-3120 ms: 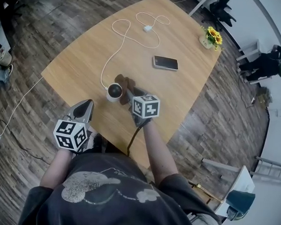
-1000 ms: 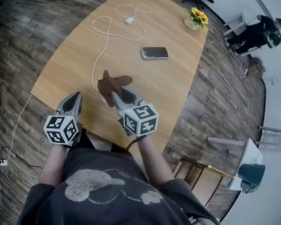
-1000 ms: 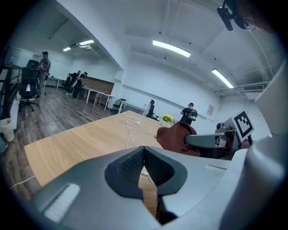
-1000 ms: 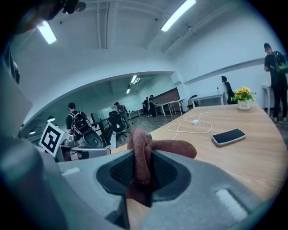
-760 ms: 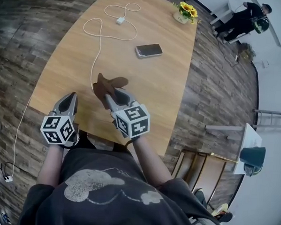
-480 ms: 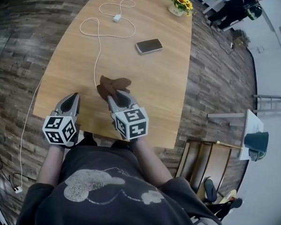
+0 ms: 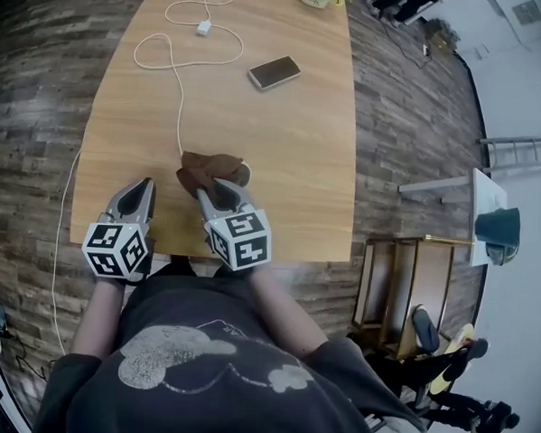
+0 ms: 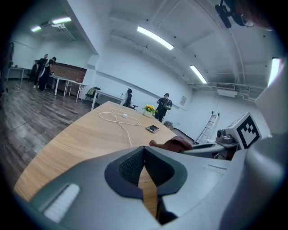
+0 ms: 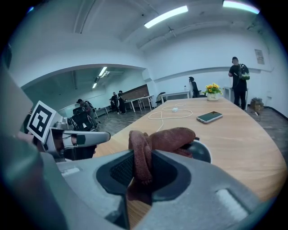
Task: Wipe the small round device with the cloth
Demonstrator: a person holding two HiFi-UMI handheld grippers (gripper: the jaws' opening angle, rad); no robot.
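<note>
On the table point(image 7: 284, 139), the right gripper point(image 7: 219, 190) clenches the brown cloth point(image 7: 203, 169), which drapes over the small round device point(image 9: 201, 152) just beyond its jaws. The left gripper point(image 7: 136, 191) has its jaws pressed together, empty. With nothing bracing it, the device could slide under a hard wipe.

One desk point(image 7: 284, 121) carried one cloth point(image 7: 205, 169), one round device point(image 9: 200, 151), one phone point(image 7: 274, 73), one white cable point(image 7: 179, 89) and one pot of flowers point(image 9: 212, 91). Two grippers showed: one left gripper point(image 7: 138, 185), one right gripper point(image 7: 220, 189).
</note>
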